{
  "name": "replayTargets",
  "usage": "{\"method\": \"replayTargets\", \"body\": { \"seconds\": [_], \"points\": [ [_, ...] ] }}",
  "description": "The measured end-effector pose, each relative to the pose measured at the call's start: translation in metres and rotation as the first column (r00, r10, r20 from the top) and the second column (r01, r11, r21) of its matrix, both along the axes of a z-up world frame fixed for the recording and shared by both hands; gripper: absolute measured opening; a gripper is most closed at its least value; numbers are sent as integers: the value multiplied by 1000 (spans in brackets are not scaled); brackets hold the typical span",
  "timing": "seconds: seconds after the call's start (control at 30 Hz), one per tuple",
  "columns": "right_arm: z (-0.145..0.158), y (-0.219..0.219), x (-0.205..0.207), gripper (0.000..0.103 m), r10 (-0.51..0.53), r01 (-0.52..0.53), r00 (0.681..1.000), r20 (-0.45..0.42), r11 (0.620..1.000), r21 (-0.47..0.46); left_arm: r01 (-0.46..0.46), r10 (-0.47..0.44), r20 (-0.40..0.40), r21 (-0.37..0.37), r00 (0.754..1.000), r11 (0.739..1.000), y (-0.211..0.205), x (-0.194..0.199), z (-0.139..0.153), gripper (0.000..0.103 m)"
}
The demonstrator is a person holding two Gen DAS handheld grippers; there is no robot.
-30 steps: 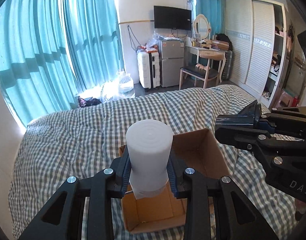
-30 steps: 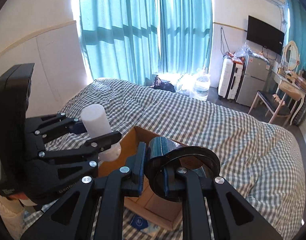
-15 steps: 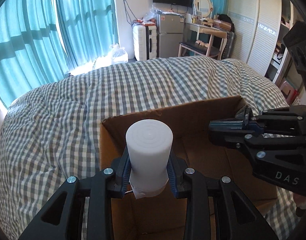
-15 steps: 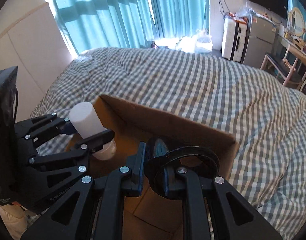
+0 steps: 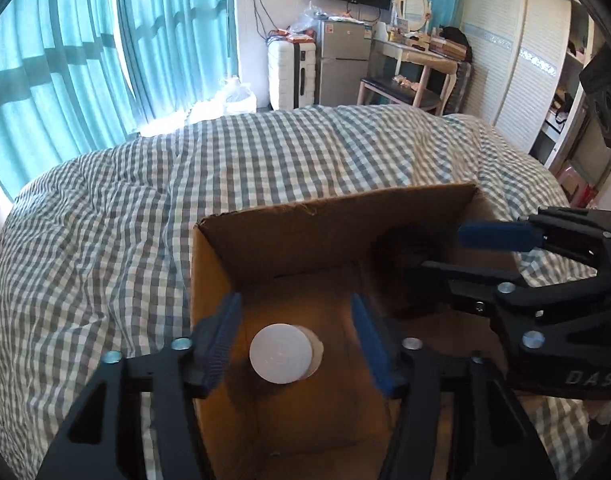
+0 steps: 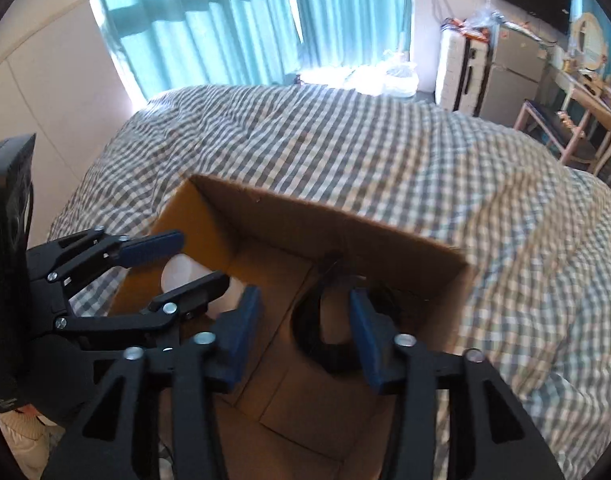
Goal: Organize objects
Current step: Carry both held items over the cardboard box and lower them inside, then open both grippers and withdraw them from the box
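Note:
An open cardboard box (image 5: 337,204) (image 6: 325,232) sits on the checked bed. A white cylinder (image 5: 285,354) (image 6: 177,274) stands upright on the box floor. My left gripper (image 5: 294,304) (image 6: 185,266) straddles it with jaws opening, and the blue pads stand clear of it. A black ring-shaped roll (image 6: 305,344) rests on the box floor further right. My right gripper (image 6: 303,298) (image 5: 457,252) is over it, jaws opening, pads off the roll. In the left wrist view the roll is lost in the dark right corner of the box.
The grey-and-white checked bedcover (image 5: 125,240) surrounds the box. Teal curtains (image 5: 65,60) hang behind the bed. A white suitcase (image 5: 291,74), a small fridge (image 5: 343,40), a chair (image 5: 401,88) and a wardrobe (image 5: 517,60) stand beyond the bed's far end.
Both grippers sank into the box, then their jaws parted. The white cylinder and the black roll left the pads and now sit on the box floor.

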State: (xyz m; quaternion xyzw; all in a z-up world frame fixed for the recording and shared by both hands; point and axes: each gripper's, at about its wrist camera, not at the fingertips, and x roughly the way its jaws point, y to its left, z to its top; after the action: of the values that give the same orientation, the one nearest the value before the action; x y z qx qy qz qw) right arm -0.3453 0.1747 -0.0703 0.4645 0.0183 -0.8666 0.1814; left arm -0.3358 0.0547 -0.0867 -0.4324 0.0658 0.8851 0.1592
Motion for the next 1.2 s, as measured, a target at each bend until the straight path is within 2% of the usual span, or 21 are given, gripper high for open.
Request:
{"method": "replayTargets", "body": {
  "seconds": [0.03, 0.07, 0.1, 0.17, 0.27, 0.4, 0.5, 0.6, 0.7, 0.83, 0.97, 1.1, 1.2],
  "points": [
    [8, 3, 4, 65, -7, 6, 1000, -8, 1000, -18, 1, -1, -5, 11, 1000, 1000, -1, 5, 7, 78],
    [18, 6, 10, 65, -12, 12, 1000, -17, 999, -31, -2, 3, -13, 14, 1000, 1000, -2, 9, 12, 86],
    [25, 7, 13, 65, -15, 14, 1000, -28, 999, -35, -9, 9, -27, 12, 1000, 1000, -3, 13, 18, 88],
    [42, 12, 23, 65, -20, 18, 998, -59, 999, -38, -21, 21, -50, 1, 999, 1000, -3, 24, 32, 88],
    [69, 20, 43, 67, -21, 17, 994, -111, 999, -38, -50, 47, -92, -32, 995, 998, -2, 40, 54, 94],
    [106, 27, 79, 73, -29, 25, 982, -184, 999, -23, -69, 61, -155, -45, 986, 997, -1, 60, 84, 98],
    [132, 31, 105, 82, -32, 30, 971, -237, 999, -13, -81, 74, -177, -33, 981, 996, -6, 77, 103, 100],
    [151, 35, 134, 87, -40, 40, 958, -283, 999, -5, -101, 93, -193, -35, 977, 994, -10, 96, 116, 101],
    [160, 37, 164, 88, -42, 45, 955, -295, 999, 3, -132, 119, -207, -52, 971, 990, -18, 118, 121, 101],
    [155, 37, 204, 88, -38, 45, 955, -293, 999, 19, -230, 201, -244, -99, 949, 968, -30, 151, 118, 101],
    [132, 28, 238, 88, -17, 31, 962, -273, 998, 48, -269, 244, -243, -77, 939, 960, -47, 184, 102, 102],
    [90, 16, 266, 88, 7, 10, 973, -230, 997, 74, -294, 273, -220, -69, 937, 953, -61, 216, 72, 102],
    [54, 2, 277, 88, 32, -17, 982, -188, 997, 81, -321, 308, -172, -51, 936, 946, -70, 234, 41, 102]
  ]
}}
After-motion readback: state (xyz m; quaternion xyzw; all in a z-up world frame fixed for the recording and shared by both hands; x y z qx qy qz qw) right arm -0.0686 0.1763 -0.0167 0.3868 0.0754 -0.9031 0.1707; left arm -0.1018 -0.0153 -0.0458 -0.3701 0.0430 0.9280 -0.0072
